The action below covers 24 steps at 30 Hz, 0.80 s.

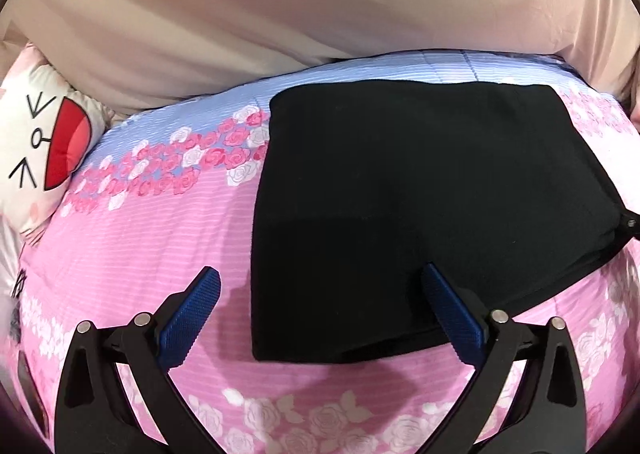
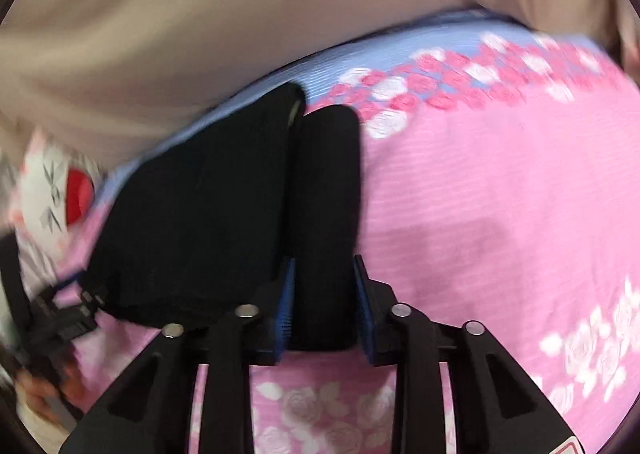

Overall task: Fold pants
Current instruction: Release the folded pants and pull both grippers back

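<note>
Left wrist view showed the left gripper [image 1: 320, 294] spread wide and gripping nothing, its right-hand pad over the near edge of the folded black pants [image 1: 432, 214], which lay flat ahead on the pink floral quilt [image 1: 140, 254]. Right wrist view, blurred, showed the right gripper [image 2: 324, 294] closed on a raised fold of the pants [image 2: 200, 222].

Black pants [image 1: 420, 206], folded into a flat rectangular bundle, near corner lying between the spread left fingers [image 1: 452, 314], a raised fold standing between the right fingers [image 2: 286, 308]
</note>
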Each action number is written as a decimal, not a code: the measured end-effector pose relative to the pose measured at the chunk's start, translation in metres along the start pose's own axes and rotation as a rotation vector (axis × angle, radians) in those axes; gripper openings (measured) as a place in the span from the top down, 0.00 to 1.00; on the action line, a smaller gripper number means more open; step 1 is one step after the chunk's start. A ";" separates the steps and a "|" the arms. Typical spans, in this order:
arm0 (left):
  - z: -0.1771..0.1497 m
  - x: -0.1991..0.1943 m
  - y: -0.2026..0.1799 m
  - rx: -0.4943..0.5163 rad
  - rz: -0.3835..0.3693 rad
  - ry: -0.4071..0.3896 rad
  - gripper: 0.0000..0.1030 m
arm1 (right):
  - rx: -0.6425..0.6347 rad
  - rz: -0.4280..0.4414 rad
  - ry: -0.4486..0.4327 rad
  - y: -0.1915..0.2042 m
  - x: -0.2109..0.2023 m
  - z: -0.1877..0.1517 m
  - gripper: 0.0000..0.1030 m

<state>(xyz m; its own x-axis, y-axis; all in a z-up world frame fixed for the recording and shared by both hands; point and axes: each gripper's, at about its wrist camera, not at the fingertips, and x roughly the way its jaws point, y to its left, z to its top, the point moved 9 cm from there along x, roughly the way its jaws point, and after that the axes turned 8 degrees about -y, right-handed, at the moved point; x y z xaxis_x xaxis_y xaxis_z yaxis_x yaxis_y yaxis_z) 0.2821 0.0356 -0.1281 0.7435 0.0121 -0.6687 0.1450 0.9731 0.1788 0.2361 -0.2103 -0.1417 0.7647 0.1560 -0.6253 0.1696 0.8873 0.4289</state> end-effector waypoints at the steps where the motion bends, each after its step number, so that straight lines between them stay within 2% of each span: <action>1: 0.001 -0.004 -0.001 0.001 -0.001 -0.004 0.05 | -0.032 -0.035 -0.058 0.001 -0.017 0.008 0.69; 2: 0.002 -0.012 -0.003 -0.002 0.003 -0.013 0.05 | -0.070 -0.073 -0.096 0.006 -0.030 0.011 0.67; 4: 0.004 -0.025 -0.005 -0.008 0.012 -0.035 0.05 | -0.149 -0.156 -0.158 0.018 -0.053 0.013 0.54; 6: 0.003 -0.036 -0.008 -0.013 0.018 -0.048 0.05 | -0.209 -0.209 -0.177 0.028 -0.067 0.006 0.29; 11: -0.003 -0.067 -0.013 -0.067 0.005 -0.066 0.05 | -0.310 -0.265 -0.190 0.055 -0.084 -0.028 0.25; 14: -0.006 -0.089 -0.012 -0.085 0.006 -0.093 0.05 | -0.291 -0.248 -0.215 0.062 -0.094 -0.038 0.23; 18: -0.009 -0.124 -0.006 -0.088 0.051 -0.152 0.05 | -0.253 -0.227 -0.240 0.070 -0.114 -0.043 0.17; 24: -0.018 -0.162 -0.008 -0.100 0.024 -0.206 0.05 | -0.272 -0.217 -0.287 0.093 -0.142 -0.053 0.17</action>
<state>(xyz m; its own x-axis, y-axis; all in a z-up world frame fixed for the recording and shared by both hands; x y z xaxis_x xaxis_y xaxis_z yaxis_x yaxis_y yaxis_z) 0.1486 0.0305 -0.0342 0.8651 -0.0020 -0.5017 0.0680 0.9912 0.1135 0.1107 -0.1268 -0.0477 0.8774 -0.1384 -0.4593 0.2046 0.9740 0.0973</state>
